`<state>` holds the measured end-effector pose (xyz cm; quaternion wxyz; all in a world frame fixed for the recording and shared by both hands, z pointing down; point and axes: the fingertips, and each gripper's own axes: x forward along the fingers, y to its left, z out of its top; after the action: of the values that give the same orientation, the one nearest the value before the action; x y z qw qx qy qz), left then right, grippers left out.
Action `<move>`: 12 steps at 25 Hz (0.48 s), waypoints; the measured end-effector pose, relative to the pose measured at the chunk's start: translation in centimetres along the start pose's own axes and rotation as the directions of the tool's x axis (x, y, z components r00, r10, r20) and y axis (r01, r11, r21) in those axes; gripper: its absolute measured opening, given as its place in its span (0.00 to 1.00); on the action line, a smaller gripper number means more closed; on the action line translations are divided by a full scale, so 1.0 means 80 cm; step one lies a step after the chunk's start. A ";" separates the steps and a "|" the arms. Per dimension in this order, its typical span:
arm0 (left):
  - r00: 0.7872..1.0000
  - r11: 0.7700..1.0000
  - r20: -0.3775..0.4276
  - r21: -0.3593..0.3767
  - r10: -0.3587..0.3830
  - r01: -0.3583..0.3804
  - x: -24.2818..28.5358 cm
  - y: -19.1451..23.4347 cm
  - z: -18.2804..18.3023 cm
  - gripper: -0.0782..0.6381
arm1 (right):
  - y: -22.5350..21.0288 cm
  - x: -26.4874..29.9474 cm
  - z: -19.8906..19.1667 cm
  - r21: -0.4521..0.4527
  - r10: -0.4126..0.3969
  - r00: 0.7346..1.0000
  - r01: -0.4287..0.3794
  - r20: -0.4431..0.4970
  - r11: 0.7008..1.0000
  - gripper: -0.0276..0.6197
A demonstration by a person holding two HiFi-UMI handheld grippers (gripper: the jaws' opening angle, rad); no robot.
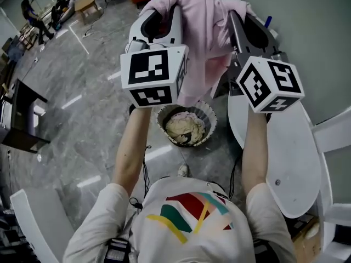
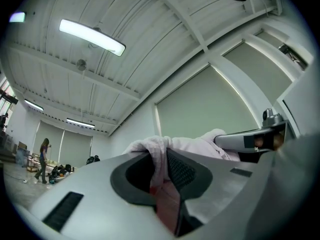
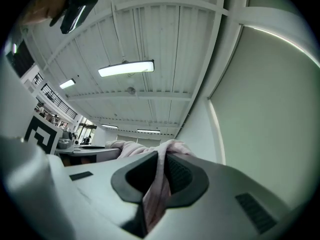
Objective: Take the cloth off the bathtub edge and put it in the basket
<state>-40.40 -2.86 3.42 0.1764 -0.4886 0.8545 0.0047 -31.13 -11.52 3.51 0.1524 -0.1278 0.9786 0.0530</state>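
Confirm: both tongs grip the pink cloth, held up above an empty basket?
Not empty: the head view shows something pale and crumpled already in the basket. Otherwise right: left tongs and right tongs both grip the pink cloth above it.

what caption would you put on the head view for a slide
Pink cloth held up in the left gripper and right gripper, near the basket on the floor

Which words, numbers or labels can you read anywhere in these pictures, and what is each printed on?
None can be read. The left marker cube and right marker cube bear only black-and-white square patterns; the shirt shows a coloured graphic without letters.
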 end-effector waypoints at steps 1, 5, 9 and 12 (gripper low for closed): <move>1.000 1.000 -0.004 -0.001 0.006 -0.006 -0.001 0.006 -0.002 0.22 | 0.003 0.005 -0.003 0.003 0.006 1.000 -0.006 -0.003 1.000 0.12; 0.998 0.999 -0.037 -0.012 0.046 -0.046 -0.001 0.025 -0.024 0.22 | 0.013 0.025 -0.028 0.025 0.044 0.999 -0.043 -0.025 0.999 0.12; 0.995 0.996 -0.053 -0.021 0.089 -0.090 -0.020 0.042 -0.034 0.22 | 0.036 0.028 -0.038 0.018 0.081 0.996 -0.081 -0.034 0.997 0.12; 0.989 0.990 -0.062 -0.019 0.135 -0.136 -0.018 0.038 -0.043 0.22 | 0.032 0.029 -0.041 0.023 0.117 0.993 -0.116 -0.033 0.993 0.12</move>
<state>-43.31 -0.66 6.61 0.1437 -0.4312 0.8906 0.0119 -34.91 -10.11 6.08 0.1336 -0.0696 0.9874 0.0493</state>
